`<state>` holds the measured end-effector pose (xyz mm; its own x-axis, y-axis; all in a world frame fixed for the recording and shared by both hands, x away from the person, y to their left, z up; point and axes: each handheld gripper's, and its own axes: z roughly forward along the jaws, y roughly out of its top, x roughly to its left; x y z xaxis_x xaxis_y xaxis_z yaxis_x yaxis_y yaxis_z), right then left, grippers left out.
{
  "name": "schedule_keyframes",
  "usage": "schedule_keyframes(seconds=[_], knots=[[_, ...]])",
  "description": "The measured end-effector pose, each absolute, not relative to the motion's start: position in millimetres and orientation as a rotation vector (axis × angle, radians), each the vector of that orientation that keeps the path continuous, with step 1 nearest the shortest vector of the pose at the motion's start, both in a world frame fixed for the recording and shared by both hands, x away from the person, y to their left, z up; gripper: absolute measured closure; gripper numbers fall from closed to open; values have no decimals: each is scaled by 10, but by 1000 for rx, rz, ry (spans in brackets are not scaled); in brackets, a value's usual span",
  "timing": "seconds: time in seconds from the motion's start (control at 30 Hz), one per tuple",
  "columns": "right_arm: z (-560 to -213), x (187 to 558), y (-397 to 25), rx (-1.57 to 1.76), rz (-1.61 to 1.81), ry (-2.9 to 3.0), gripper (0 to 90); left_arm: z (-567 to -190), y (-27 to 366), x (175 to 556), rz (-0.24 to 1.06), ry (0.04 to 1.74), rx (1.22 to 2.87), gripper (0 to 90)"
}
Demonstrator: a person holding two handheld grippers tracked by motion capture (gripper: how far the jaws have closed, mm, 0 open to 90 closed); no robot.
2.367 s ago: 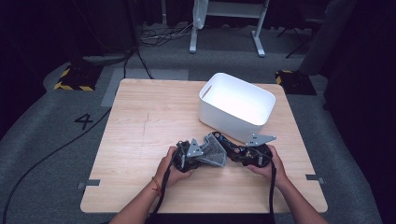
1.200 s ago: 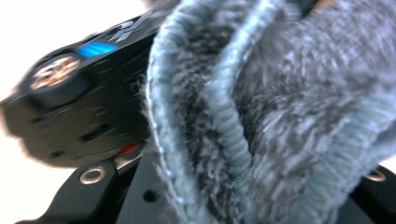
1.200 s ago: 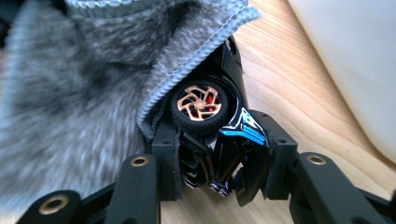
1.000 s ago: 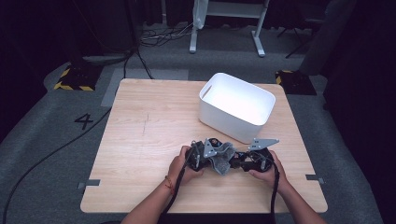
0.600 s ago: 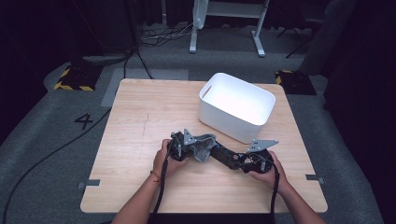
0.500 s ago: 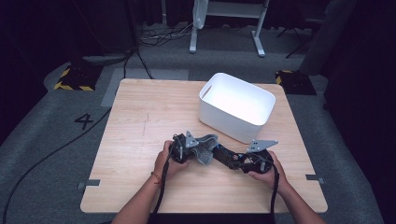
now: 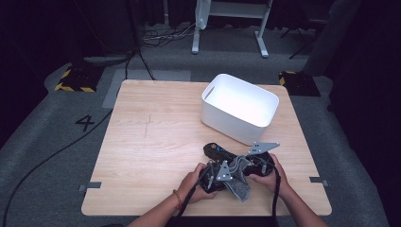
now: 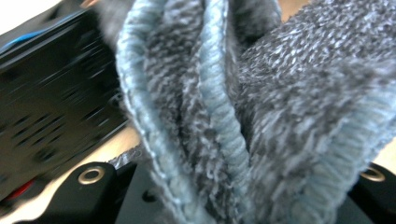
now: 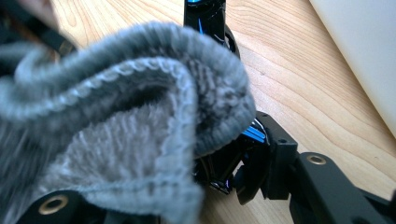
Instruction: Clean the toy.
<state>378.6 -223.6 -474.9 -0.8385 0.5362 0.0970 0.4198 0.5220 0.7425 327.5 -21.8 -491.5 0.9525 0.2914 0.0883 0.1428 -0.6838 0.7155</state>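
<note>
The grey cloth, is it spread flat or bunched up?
Bunched up: the grey cloth hangs in folds between both tools, with doubled hems.

- The left hand (image 7: 197, 182) and right hand (image 7: 265, 175) sit close together, forearms entering from below.
- The left gripper (image 7: 222, 171) points toward the right one, its jaws clamped on grey knit cloth (image 8: 243, 116).
- The right gripper (image 7: 246, 165) points leftward, its jaws gripping the same cloth.
</note>
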Motion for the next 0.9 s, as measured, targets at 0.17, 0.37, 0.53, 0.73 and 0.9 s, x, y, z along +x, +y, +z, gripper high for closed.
schedule_keyframes(seconds=[0.17,0.37,0.53,0.73,0.9], knots=[[-4752,3779,-2253,835,1243,2633,587,-4950,-189,3401,288,367,2326,773],[-4749,3781,-2284,834,1235,2630,587,-4927,73,3614,323,486,2309,769],[-4744,3772,-2291,833,1221,2627,586,-4922,358,3781,389,623,2274,767],[-4743,3765,-2301,829,1212,2621,584,-4891,648,4000,457,771,2240,766],[-4738,3740,-2306,777,1194,2631,585,-4873,852,4112,471,856,2231,767]])
